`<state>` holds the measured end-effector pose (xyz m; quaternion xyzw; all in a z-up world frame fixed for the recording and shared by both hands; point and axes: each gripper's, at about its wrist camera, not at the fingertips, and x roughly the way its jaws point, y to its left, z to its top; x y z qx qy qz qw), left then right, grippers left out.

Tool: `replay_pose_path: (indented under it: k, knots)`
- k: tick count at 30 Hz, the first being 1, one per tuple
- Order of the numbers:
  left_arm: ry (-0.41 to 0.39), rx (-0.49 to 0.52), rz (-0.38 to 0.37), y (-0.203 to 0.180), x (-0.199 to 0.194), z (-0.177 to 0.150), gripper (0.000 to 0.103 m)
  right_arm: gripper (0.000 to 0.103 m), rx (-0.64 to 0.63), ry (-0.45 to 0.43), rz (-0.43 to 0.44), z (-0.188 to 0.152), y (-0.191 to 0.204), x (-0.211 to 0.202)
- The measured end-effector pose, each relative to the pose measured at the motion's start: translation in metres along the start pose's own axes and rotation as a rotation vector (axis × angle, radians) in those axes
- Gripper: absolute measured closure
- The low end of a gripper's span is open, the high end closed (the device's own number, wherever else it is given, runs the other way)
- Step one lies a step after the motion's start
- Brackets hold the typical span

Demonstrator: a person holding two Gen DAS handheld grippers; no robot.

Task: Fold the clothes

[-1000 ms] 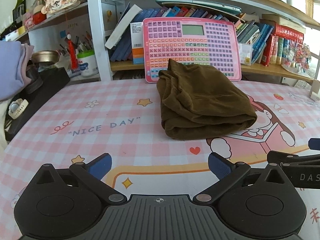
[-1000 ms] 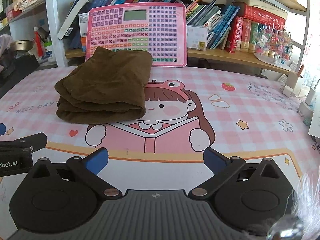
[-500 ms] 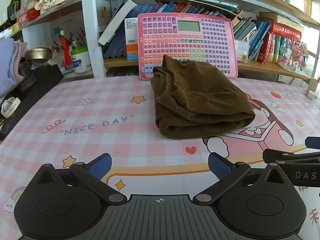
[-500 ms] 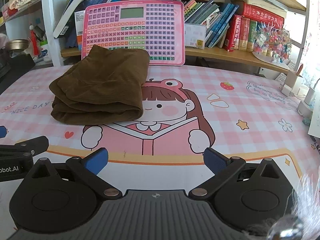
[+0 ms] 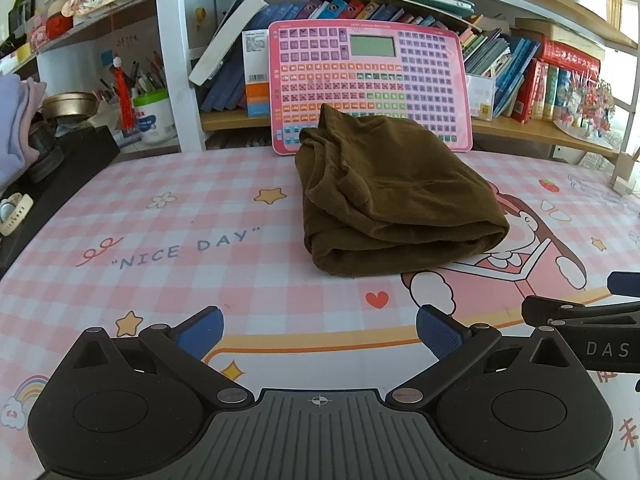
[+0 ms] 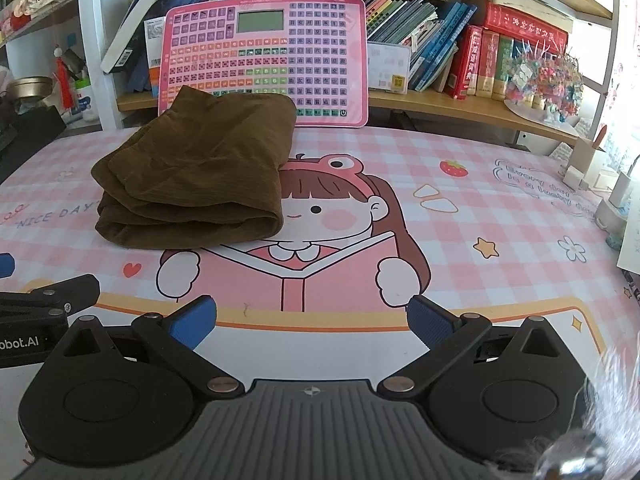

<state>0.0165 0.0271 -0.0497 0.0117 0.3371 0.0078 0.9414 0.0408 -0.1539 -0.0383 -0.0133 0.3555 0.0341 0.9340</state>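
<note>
A brown garment lies folded in a thick bundle on the pink checked table mat, near the back. It also shows in the right wrist view, left of centre. My left gripper is open and empty, held back from the bundle near the table's front. My right gripper is open and empty, also near the front and to the right of the bundle. Each gripper's black body shows at the edge of the other's view.
A pink keyboard toy leans against the bookshelf right behind the garment. Books fill the shelf. A black box with folded purple clothes is at the left. Small white items stand at the right edge.
Both views have shifted slightly; the garment sits a little further left in each. The garment itself has not changed shape and both grippers stay open.
</note>
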Motion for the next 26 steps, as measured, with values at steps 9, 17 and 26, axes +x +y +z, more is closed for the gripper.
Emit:
replay_pose_path:
  k: [9, 17, 26]
  knots:
    - [0.015, -0.001, 0.009, 0.000, 0.005, 0.000, 0.000, 0.000, 0.001, 0.011, -0.003, 0.000, -0.001, 0.004]
    - [0.031, 0.000, -0.001, -0.001, 0.010, -0.002, 0.000, 0.000, 0.007, 0.025, -0.009, 0.000, -0.002, 0.008]
    - [0.051, -0.027, 0.014, -0.003, 0.022, -0.006, 0.000, 0.000, 0.002, 0.025, -0.037, -0.003, -0.001, 0.022]
